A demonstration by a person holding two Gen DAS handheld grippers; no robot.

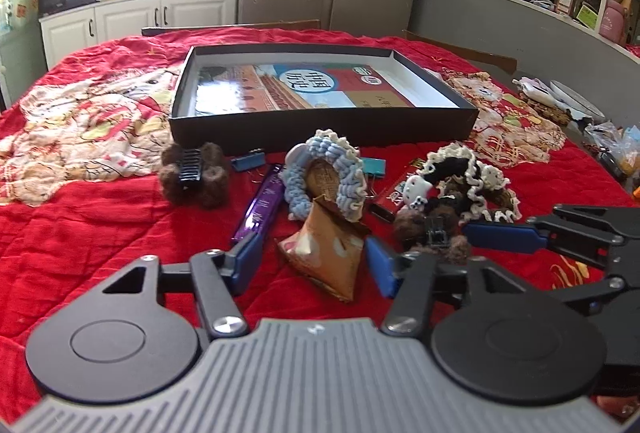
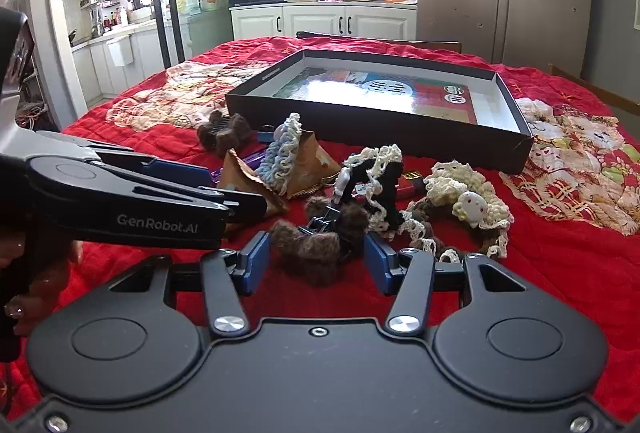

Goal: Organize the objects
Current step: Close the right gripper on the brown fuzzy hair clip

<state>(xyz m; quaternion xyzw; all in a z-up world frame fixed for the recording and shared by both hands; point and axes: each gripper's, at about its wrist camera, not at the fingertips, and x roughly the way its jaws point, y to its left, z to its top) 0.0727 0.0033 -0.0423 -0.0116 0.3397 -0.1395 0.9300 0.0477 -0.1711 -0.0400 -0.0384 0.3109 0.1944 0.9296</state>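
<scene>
A shallow black box [image 1: 320,129] [image 2: 376,137] with a printed sheet inside lies on the red quilt. In front of it is a heap of small items. My left gripper [image 1: 316,263] is open, its jaws on either side of a brown triangular paper packet [image 1: 328,253] [image 2: 248,179]. My right gripper [image 2: 316,257] is open around a brown furry hair claw [image 2: 320,237] [image 1: 432,233]. A blue crocheted scrunchie [image 1: 332,169] [image 2: 282,153], a second furry claw [image 1: 194,173] [image 2: 224,133], a purple bar [image 1: 260,205] and black-and-cream scrunchies [image 1: 460,173] [image 2: 380,177] lie around.
Blue binder clips [image 1: 248,161] and a red lighter [image 1: 394,193] lie in the heap. A cream scrunchie with a doll face [image 2: 468,201] is on the right. Dishes and bags [image 1: 580,105] stand at the table's right edge. Chairs and kitchen cabinets are beyond.
</scene>
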